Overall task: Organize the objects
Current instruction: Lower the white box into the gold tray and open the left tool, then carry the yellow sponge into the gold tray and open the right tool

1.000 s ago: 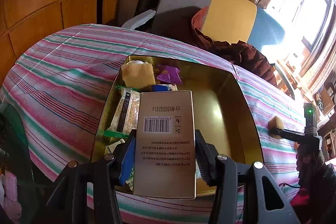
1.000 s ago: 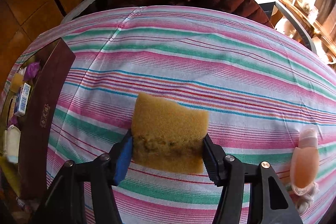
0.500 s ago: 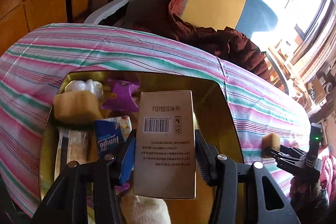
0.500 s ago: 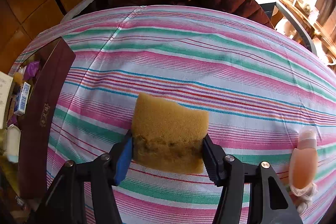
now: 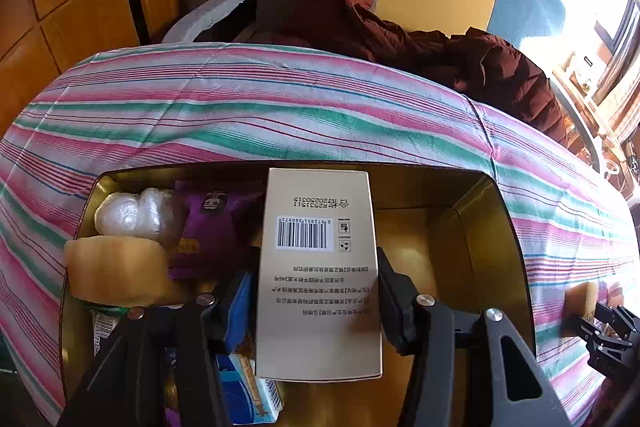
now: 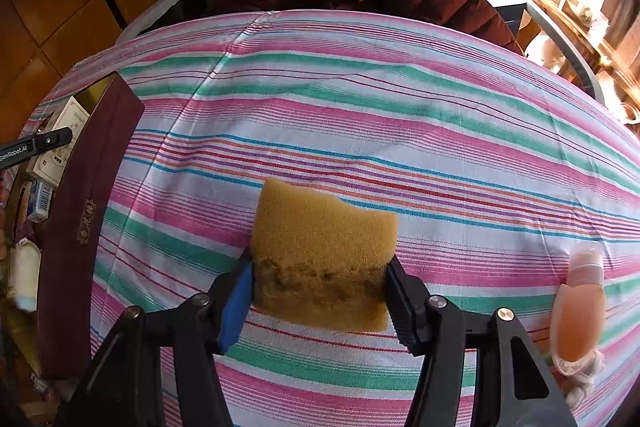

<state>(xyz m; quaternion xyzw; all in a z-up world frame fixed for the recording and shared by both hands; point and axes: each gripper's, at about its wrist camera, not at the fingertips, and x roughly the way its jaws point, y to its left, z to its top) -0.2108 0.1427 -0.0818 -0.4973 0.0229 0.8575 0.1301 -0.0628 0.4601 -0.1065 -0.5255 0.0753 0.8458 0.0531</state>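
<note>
My left gripper (image 5: 316,291) is shut on a beige carton (image 5: 318,267) with a barcode, held over the open gold-lined box (image 5: 492,239). The box holds a yellow sponge (image 5: 116,271), a white wrapped bundle (image 5: 136,213), a purple packet (image 5: 216,227) and a blue tissue pack (image 5: 248,395). My right gripper (image 6: 320,287) is shut on a yellow sponge (image 6: 324,247) just above the striped cloth, to the right of the box's maroon wall (image 6: 92,207). The right gripper and its sponge show small at the left wrist view's right edge (image 5: 580,301).
A peach-coloured bottle (image 6: 578,315) lies on the striped tablecloth (image 6: 360,99) to the right of my right gripper. A dark red jacket (image 5: 480,67) lies on the chair behind the table. Wooden cabinets stand at the left.
My left gripper has carried the carton forward over the box, towards its far wall. My right gripper and its sponge have stayed still.
</note>
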